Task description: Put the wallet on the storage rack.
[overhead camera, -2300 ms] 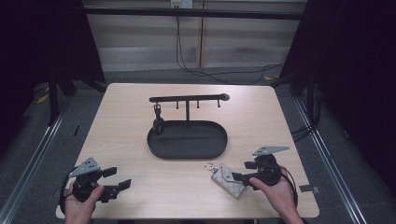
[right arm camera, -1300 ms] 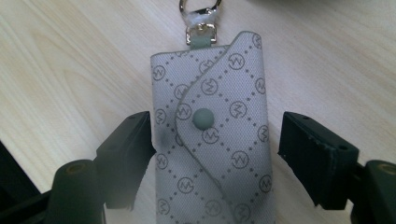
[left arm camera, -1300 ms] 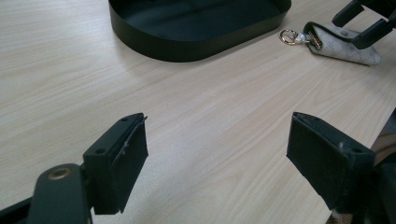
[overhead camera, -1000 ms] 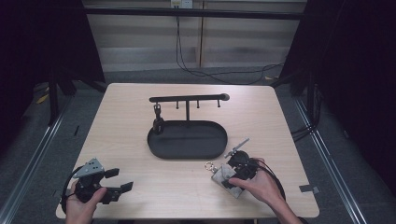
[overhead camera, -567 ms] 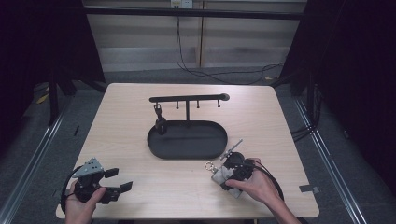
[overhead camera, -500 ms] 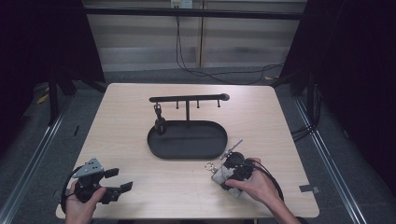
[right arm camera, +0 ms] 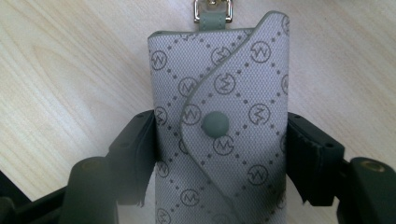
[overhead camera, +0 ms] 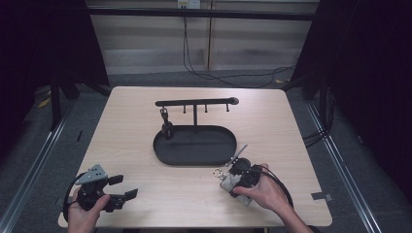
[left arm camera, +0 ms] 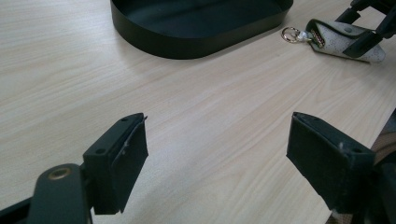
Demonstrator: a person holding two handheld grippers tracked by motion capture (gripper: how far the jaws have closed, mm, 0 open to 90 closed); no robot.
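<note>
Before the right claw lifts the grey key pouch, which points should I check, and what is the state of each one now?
1. The grey patterned key pouch with a snap button sits between the jaws of the right claw: ok.
2. Both jaws press firmly on the pouch: cannot tell; the left jaw touches it, at the right jaw a thin gap seems to remain.
3. Snap flap is closed: ok.
4. The metal ring lies free on the light wooden table, outside the black oval tray: ok.
5. The left claw is open and away from the pouch: ok.
</note>
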